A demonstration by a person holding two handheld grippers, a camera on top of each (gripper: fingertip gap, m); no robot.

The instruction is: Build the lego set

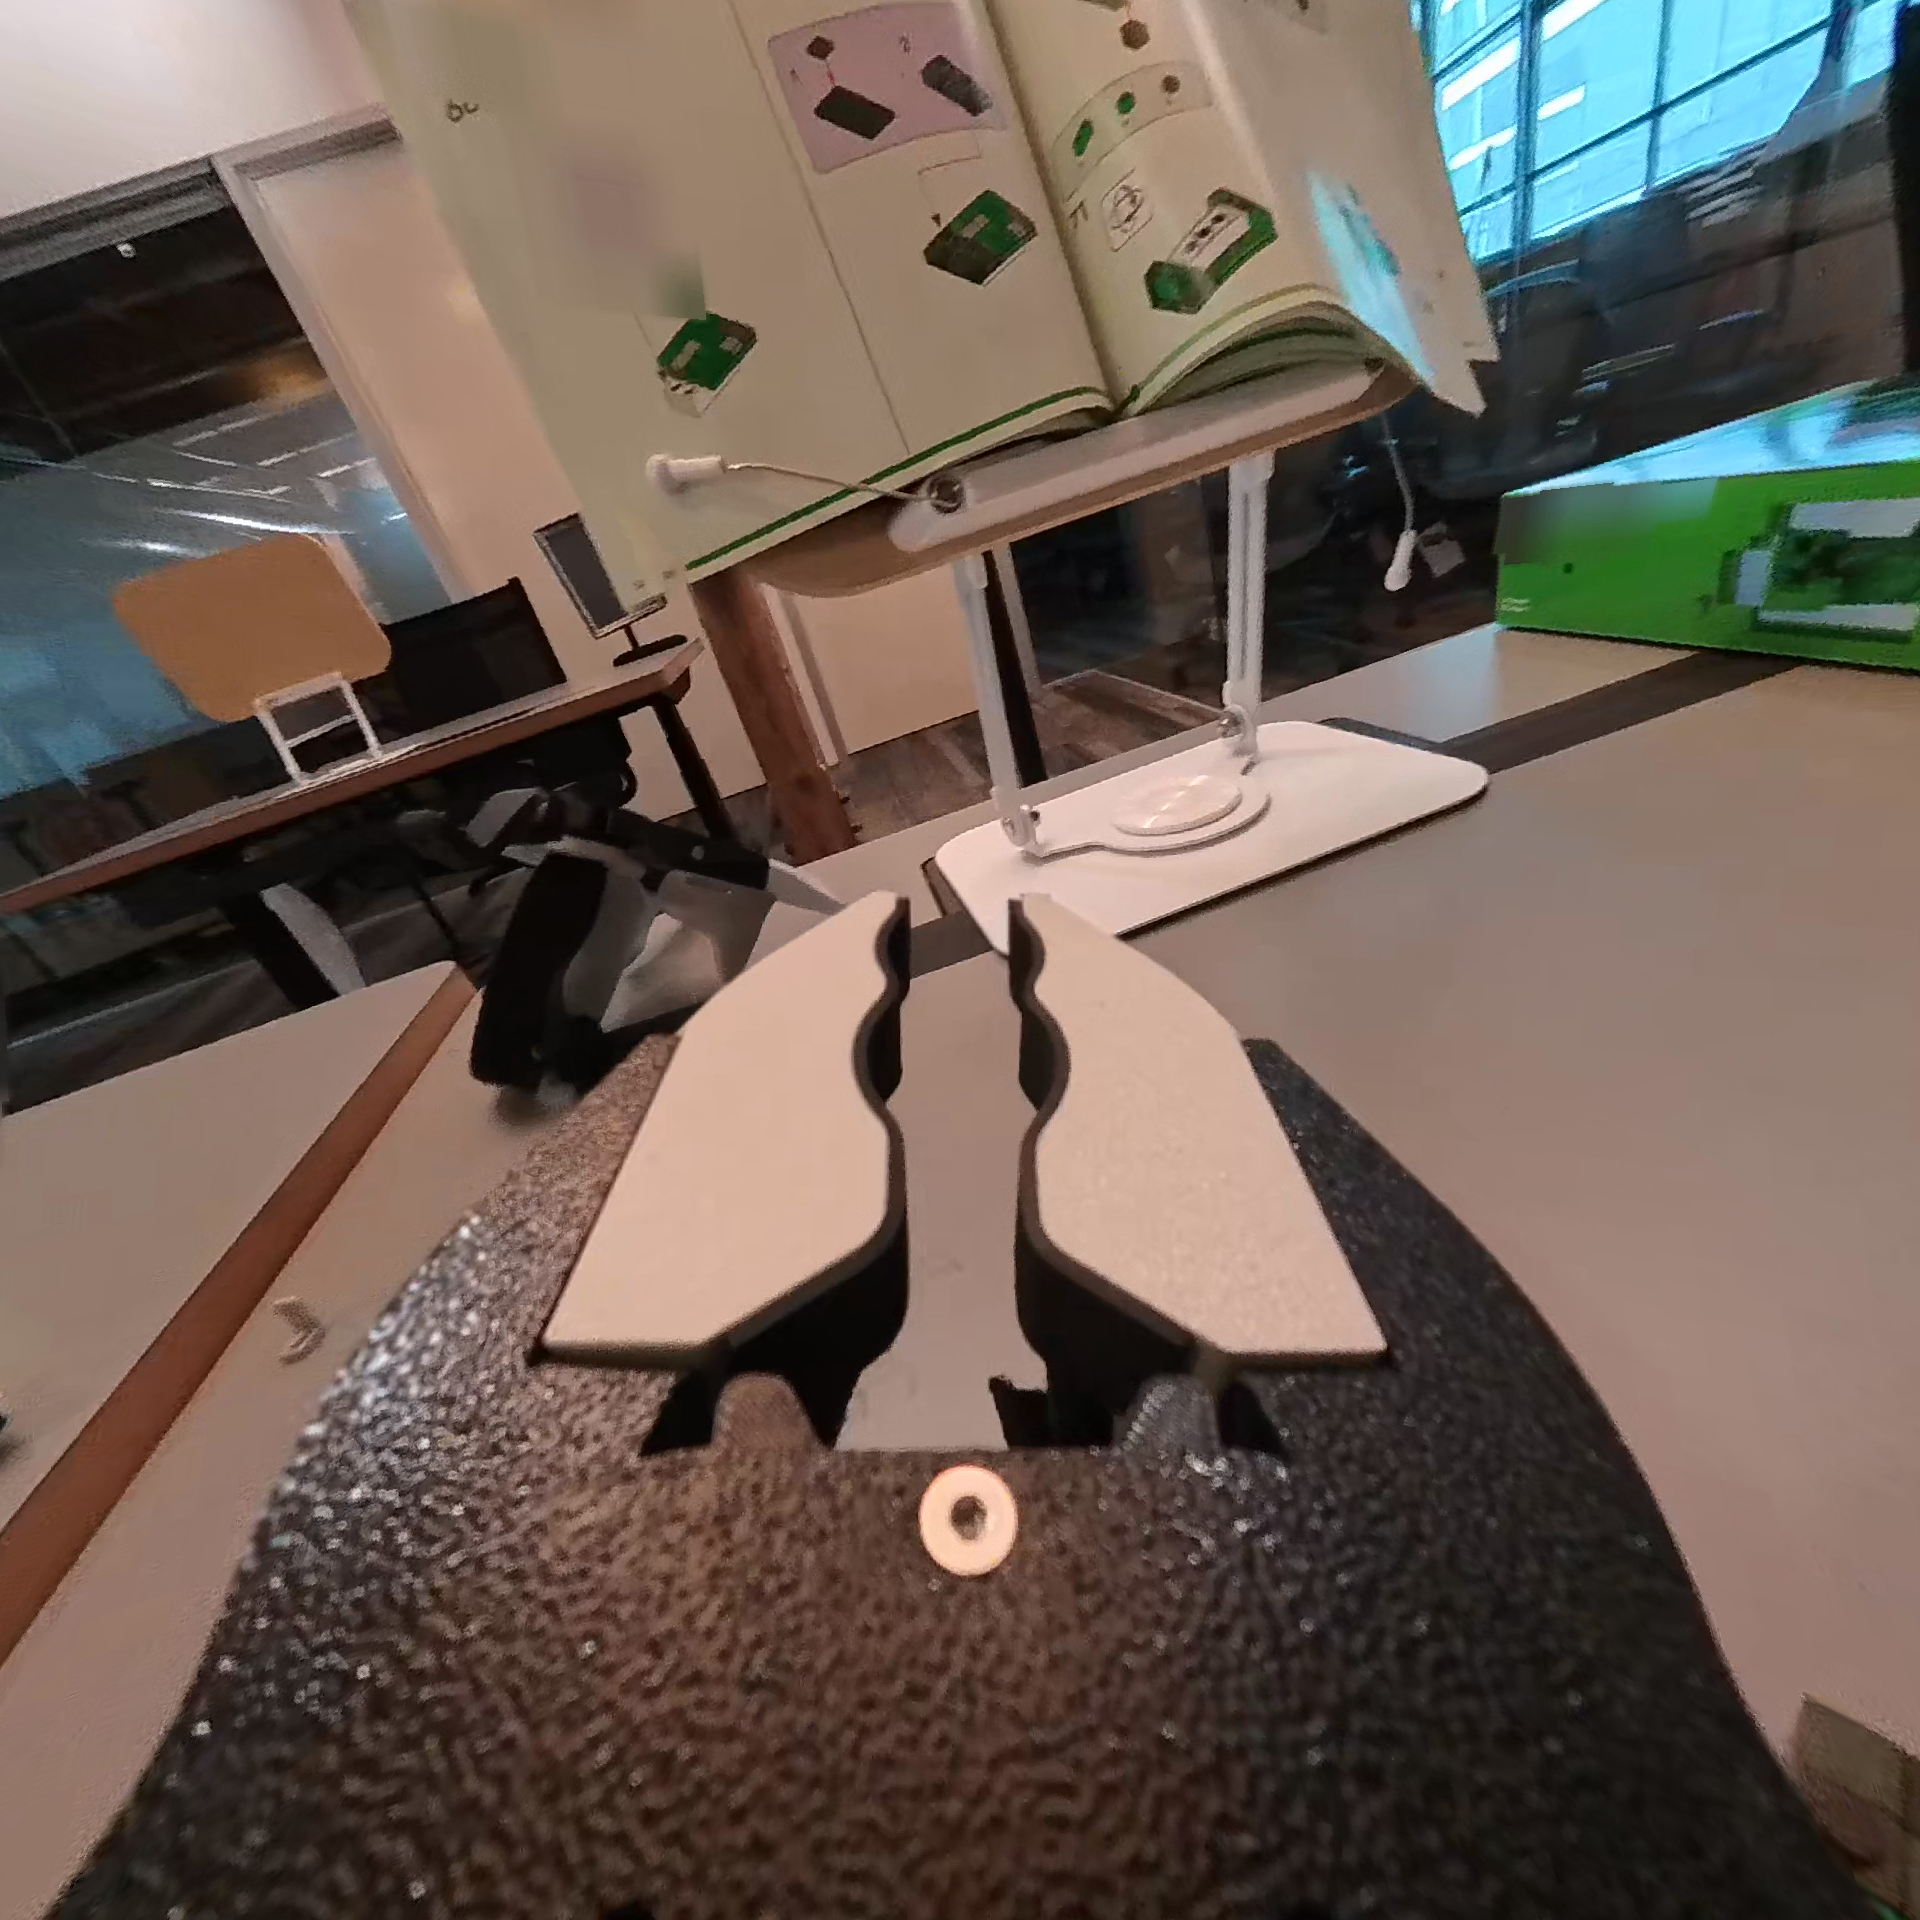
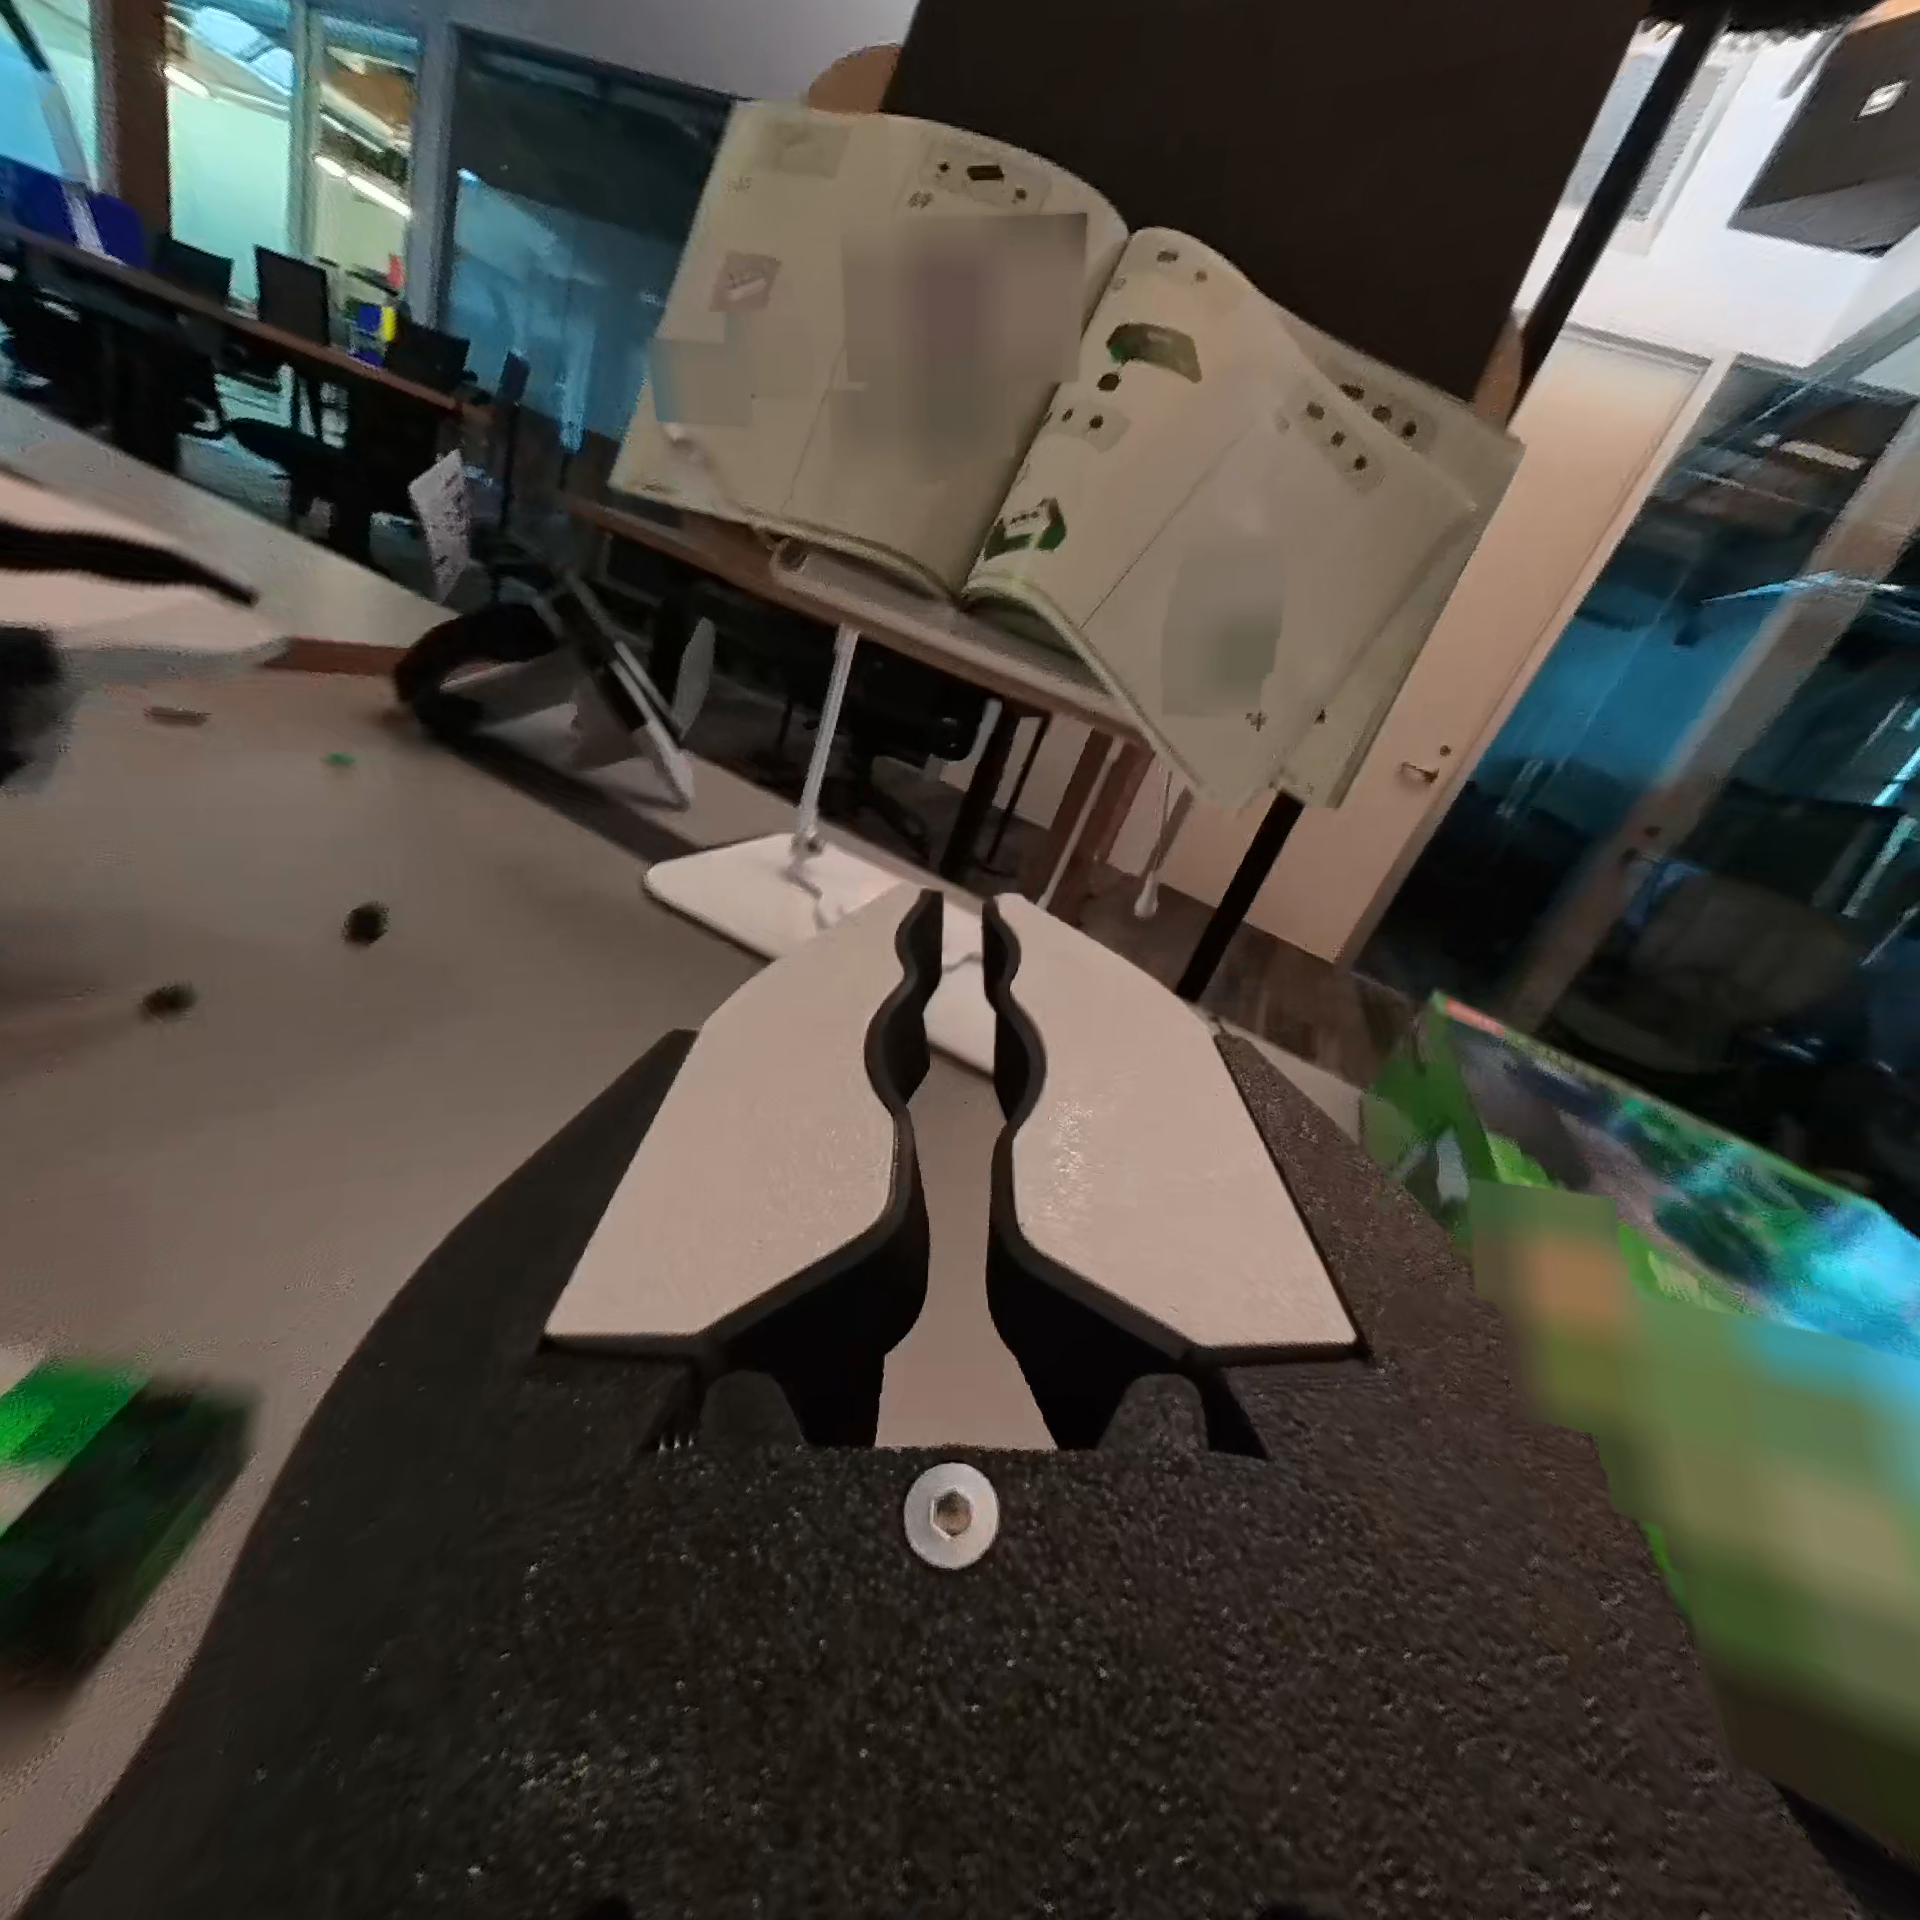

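Both grippers, left and right, slightly parted, empty; risk of scattering 2 dark loose pieces if swept carelessly.

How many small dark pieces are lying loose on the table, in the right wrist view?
2. One small dark piece lies on the table left of the right gripper; the other dark piece lies farther left and nearer. Blur and the gripper body may hide more.
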